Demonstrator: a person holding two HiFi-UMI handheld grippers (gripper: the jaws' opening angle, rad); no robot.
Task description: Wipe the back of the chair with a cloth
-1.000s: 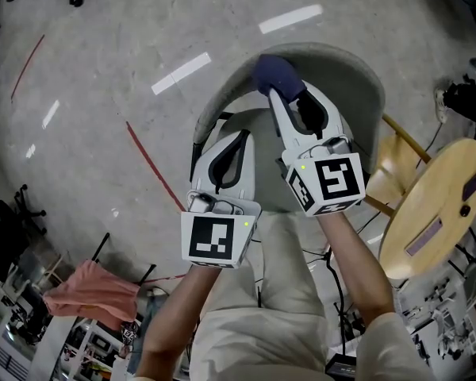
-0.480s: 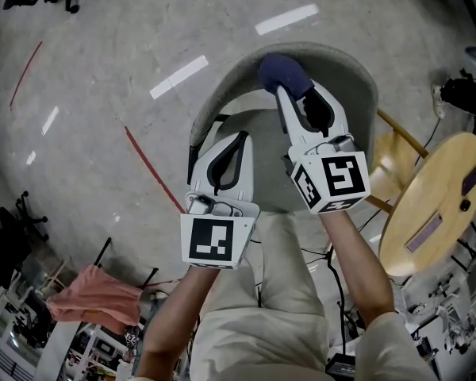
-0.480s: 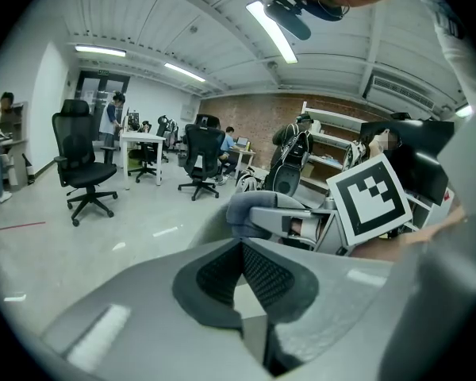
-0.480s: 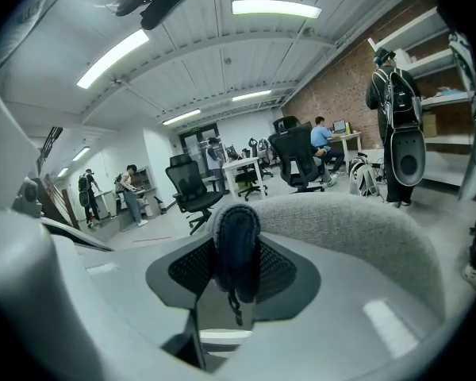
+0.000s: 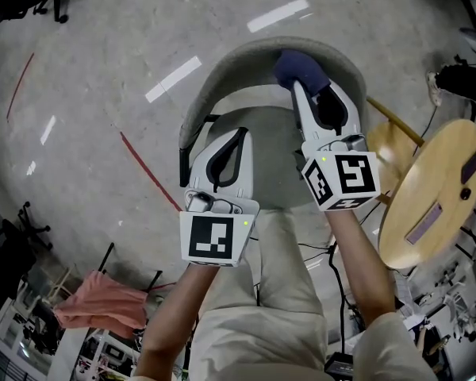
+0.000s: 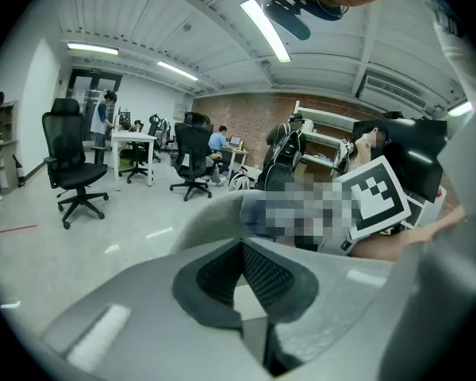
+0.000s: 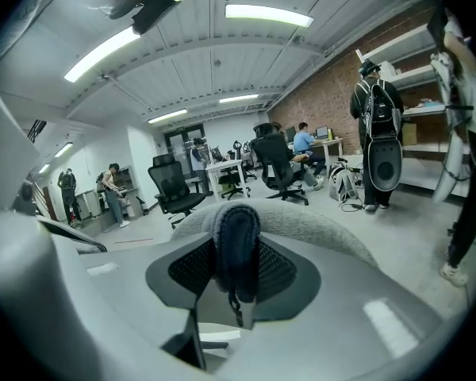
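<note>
Cloth [image 5: 297,67] clamped in right gripper [image 5: 310,92] on chair [image 5: 242,59] — left gripper [image 5: 239,134] closed (empty).

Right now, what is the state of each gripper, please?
Left gripper: shut, holding nothing.
Right gripper: shut on the dark blue cloth.

Blue cloth [image 5: 300,70] (bunched) atop grey chair-back [image 5: 222,74].

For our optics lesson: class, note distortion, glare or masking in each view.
Head view: strip-light reflections glare on the floor, edges bow. Left gripper view: fisheye circle, dark corners, a mosaic patch beyond the shut jaws. Right gripper view: same fisheye curve, ceiling lights blown out, the cloth between the jaws fairly sharp.
</note>
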